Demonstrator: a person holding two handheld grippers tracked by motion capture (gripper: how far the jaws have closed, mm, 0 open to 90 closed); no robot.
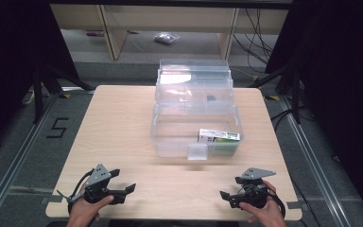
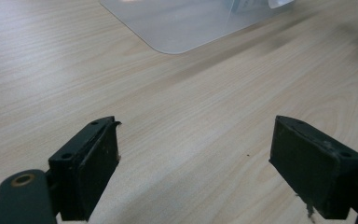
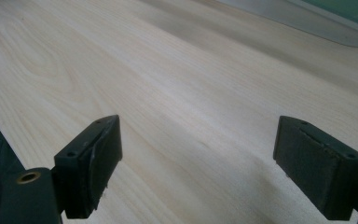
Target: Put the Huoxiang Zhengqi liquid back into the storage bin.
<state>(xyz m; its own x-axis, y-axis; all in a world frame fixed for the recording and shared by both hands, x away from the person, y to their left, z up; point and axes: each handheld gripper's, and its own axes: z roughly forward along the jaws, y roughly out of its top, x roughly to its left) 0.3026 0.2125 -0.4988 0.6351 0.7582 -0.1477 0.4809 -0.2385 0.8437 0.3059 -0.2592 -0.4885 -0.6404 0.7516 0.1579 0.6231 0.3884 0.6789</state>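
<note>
Both tongs (image 1: 123,189) (image 1: 227,196) agape near clear box (image 1: 196,118).

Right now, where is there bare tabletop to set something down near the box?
The light wooden table is bare left of the clear plastic storage box, and in a narrower strip to its right. The front strip between the left tongs and right tongs is open too. The box's right front corner holds a green-and-white carton.
</note>
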